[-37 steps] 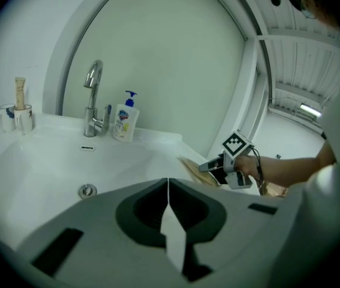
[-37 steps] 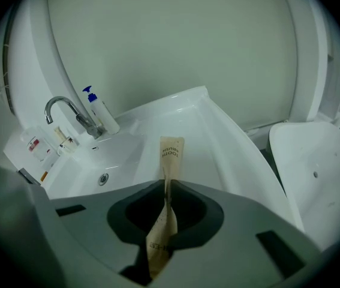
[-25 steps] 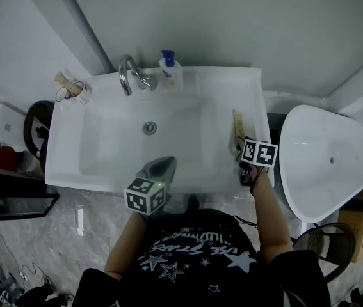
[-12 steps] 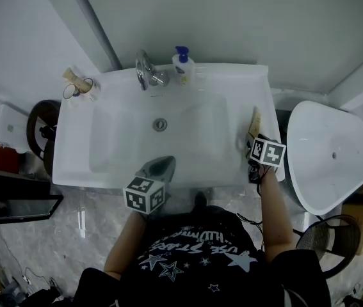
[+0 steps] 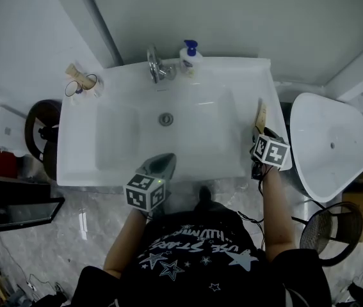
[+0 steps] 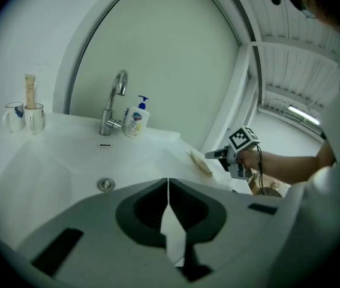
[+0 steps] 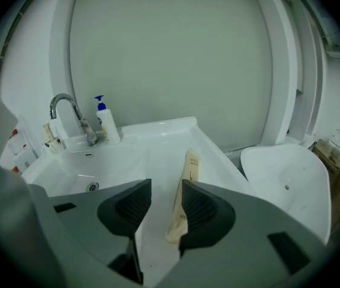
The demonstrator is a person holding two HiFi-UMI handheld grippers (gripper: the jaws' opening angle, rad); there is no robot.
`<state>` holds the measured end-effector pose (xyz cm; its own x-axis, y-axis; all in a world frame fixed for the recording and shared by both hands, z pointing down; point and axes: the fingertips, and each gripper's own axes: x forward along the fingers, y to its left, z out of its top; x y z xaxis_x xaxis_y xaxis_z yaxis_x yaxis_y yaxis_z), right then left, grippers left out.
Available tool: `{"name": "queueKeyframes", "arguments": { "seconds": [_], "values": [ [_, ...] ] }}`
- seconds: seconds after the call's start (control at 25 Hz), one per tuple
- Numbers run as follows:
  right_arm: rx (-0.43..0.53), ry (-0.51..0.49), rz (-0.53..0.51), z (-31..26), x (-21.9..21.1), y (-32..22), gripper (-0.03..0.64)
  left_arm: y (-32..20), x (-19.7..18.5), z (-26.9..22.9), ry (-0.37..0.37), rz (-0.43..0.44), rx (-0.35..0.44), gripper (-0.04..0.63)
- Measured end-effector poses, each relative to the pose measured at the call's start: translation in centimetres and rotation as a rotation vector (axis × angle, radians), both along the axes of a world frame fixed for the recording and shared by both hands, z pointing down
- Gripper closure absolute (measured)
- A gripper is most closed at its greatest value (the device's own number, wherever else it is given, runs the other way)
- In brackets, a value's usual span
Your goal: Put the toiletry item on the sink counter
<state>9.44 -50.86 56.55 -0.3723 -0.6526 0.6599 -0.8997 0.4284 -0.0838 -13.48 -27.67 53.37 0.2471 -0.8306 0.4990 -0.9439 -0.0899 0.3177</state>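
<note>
The right gripper (image 7: 165,188) hangs over the narrow right-hand ledge of the sink counter (image 5: 258,82). Its jaws are spread and have just been opening. Seen through the gap, the toiletry item (image 7: 190,164) lies flat on that ledge just ahead of and below the gripper, and neither pad presses on it.

To this gripper's left the ledge slopes into the open basin (image 5: 123,139). To its right the counter's outer edge drops off close by, with a white toilet (image 5: 328,146) beyond. Ahead of it the ledge is bare white as far as the back wall.

The item is a long, flat beige packet with dark print. It lies lengthwise along the ledge, pointing away from the gripper.

The left gripper (image 6: 168,182) is well off to the right gripper's left, over the basin's front rim, its jaws pressed together on nothing. Far ahead of the left gripper stand the faucet (image 5: 157,66) and a blue-pump soap bottle (image 5: 190,56). Two cups (image 5: 82,87) sit at the far left corner.

The packet's near end is covered by the right jaw in the right gripper view, and its print is too small to read. In the head view the marker cube (image 5: 272,152) covers the right gripper's jaws.
</note>
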Motion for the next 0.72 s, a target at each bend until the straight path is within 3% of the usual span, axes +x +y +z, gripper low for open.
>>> {"name": "queueKeyframes", "arguments": {
  "seconds": [0.4,0.72],
  "values": [
    [0.062,-0.052,-0.007,-1.8,-4.9,5.6,0.579,4.3,-3.9,-0.5,0.001,0.014,0.014,0.575],
    [0.038,-0.104,-0.135,-1.8,-11.4,11.9,0.603,8.1,-7.0,0.0,0.015,0.024,0.019,0.575]
  ]
}}
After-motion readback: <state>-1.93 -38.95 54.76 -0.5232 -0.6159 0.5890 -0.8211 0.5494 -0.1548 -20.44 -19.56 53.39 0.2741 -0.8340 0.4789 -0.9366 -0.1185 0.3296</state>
